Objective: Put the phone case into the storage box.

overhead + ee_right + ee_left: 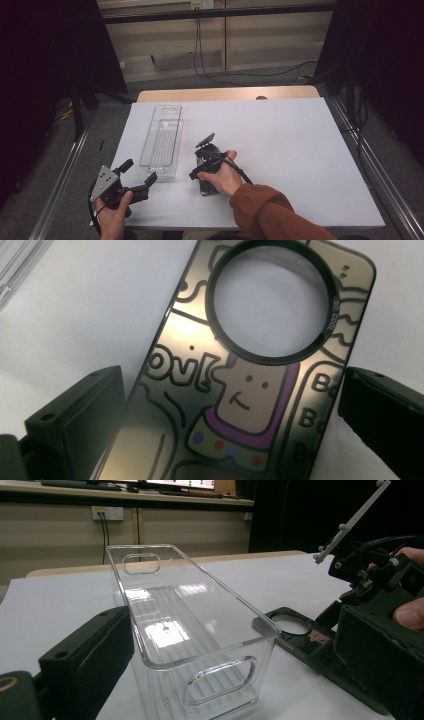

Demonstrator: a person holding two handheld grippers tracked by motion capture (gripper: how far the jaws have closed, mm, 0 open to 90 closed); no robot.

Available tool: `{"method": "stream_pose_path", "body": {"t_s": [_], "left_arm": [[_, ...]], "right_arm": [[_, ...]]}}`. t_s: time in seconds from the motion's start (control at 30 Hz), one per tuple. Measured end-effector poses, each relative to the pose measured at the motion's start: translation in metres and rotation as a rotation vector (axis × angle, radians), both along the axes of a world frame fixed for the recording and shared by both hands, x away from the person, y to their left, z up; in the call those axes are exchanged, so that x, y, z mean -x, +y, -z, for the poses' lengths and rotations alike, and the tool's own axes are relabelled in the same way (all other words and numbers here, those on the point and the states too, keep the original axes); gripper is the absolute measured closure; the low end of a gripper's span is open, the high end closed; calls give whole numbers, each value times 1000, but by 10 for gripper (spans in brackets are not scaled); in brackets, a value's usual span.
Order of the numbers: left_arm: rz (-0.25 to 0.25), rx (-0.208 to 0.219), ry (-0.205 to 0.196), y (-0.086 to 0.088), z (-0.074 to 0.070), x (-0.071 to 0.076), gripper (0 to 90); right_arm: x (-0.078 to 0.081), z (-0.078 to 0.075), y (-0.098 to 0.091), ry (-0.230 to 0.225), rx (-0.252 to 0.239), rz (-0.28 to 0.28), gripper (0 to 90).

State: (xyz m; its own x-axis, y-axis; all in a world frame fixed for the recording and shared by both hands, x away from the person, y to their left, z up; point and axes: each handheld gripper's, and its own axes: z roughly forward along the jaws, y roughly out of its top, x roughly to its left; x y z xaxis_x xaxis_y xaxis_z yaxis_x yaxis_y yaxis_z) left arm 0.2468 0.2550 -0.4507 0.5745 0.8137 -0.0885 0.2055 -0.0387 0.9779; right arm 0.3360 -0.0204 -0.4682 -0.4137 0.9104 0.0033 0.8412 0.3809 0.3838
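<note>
Right hand-held gripper [204,155] open astride phone case [240,390], clear bin [162,140] beside

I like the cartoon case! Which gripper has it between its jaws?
The right gripper: its open black jaws flank the flat, dark cartoon-printed phone case. The left gripper points at the clear plastic bin.

- Phone case [240,385]: flat on the white surface [280,135], printed side up. Glossy dark finish, cartoon line art, a purple-collared figure and partial lettering. Large round camera cutout at its far end, white showing through it.
- Clear plastic bin [190,630]: long, open-topped, upright, with oval handle cutouts at both ends; just beside the case.
</note>
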Motion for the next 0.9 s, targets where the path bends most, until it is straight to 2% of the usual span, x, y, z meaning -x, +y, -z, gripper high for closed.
{"method": "stream_pose_path", "body": {"t_s": [0.03, 0.13, 0.2, 0.37, 0.47, 0.53, 0.73, 0.77, 0.83, 0.9], "left_arm": [[0, 1, -1, 0, 0, 0, 28], [1, -1, 0, 0, 0, 0, 28], [1, -1, 0, 0, 0, 0, 28], [0, -4, 1, 0, 0, 0, 28], [-1, -3, 2, 0, 0, 0, 28], [3, -3, 2, 0, 0, 0, 28], [2, -4, 2, 0, 0, 0, 28], [3, -4, 2, 0, 0, 0, 28], [-1, -7, 1, 0, 0, 0, 28], [1, -5, 1, 0, 0, 0, 28]], "right_arm": [[-1, 1, -1, 28, -9, 6, 0], [-2, 2, 0, 33, -8, -2, 0], [-2, 0, 0, 49, 11, -2, 0], [-3, -1, 0, 57, 16, -2, 13], [-3, -1, -2, 52, 2, -9, 35], [-3, -2, -3, 50, 17, -25, 48], [-4, -3, -6, 52, 17, -35, 82], [-4, -3, -6, 50, -5, -28, 85], [-4, -3, -6, 48, 3, -50, 89], [-4, -3, -6, 46, 5, -50, 92]]}}
